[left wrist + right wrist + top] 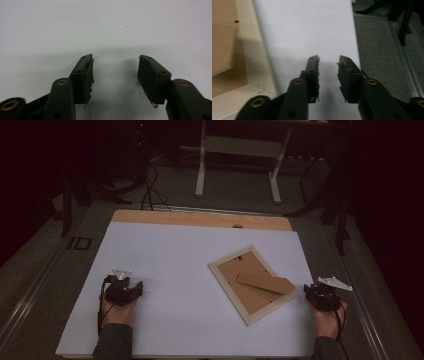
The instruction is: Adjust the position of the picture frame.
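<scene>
A light wooden picture frame lies face down on the white table sheet, right of centre, its brown backing and a folded stand flap showing. My left gripper rests low over the sheet at the left, open, with only bare sheet between its fingers. At the sheet's right edge my right gripper sits just right of the frame, open with a narrower gap and nothing in it. In the right gripper view the frame's pale edge lies to the left of the jaws.
The sheet covers a wooden table whose far strip shows bare. Grey floor drops off right of the sheet's edge. A white desk stand and dark cables lie beyond the table.
</scene>
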`<control>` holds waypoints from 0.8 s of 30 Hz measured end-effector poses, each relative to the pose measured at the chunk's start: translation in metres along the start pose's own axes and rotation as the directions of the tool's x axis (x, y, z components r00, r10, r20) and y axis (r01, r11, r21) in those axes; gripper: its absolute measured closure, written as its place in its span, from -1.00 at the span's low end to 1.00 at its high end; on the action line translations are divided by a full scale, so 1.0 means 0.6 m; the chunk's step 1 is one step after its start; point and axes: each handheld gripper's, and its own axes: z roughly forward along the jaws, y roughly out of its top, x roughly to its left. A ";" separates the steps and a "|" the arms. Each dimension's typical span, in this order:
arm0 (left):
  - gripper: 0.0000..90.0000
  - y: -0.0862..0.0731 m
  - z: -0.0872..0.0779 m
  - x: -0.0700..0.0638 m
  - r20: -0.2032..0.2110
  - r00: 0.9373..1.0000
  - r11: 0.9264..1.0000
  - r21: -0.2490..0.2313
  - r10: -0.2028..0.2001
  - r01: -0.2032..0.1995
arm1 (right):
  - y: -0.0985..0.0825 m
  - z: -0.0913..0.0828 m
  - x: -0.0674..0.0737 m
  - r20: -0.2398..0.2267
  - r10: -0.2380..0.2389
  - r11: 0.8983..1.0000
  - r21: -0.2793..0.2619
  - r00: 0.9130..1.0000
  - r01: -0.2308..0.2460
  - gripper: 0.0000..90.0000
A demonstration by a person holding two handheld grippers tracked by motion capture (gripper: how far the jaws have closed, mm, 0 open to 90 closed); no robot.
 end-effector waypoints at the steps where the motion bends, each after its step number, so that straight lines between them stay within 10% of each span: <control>1: 0.19 0.002 -0.003 0.000 0.018 1.000 1.000 -0.008 -0.001 0.001 | 0.000 0.000 0.001 -0.009 -0.005 1.000 0.002 1.000 0.005 0.61; 6: 0.29 0.005 -0.012 -0.003 0.073 0.997 1.000 -0.020 0.025 -0.024 | 0.002 0.002 0.005 -0.045 -0.012 1.000 -0.003 0.999 0.011 0.64; 10: 0.35 0.006 -0.020 -0.001 0.122 0.992 1.000 -0.019 0.009 -0.007 | 0.007 0.002 0.002 -0.154 0.067 0.997 -0.026 0.986 -0.072 0.63; 24: 0.32 0.010 -0.028 0.014 0.158 0.987 0.998 -0.048 -0.038 0.046 | 0.002 0.026 0.017 -0.191 0.016 0.999 0.037 0.982 -0.009 0.99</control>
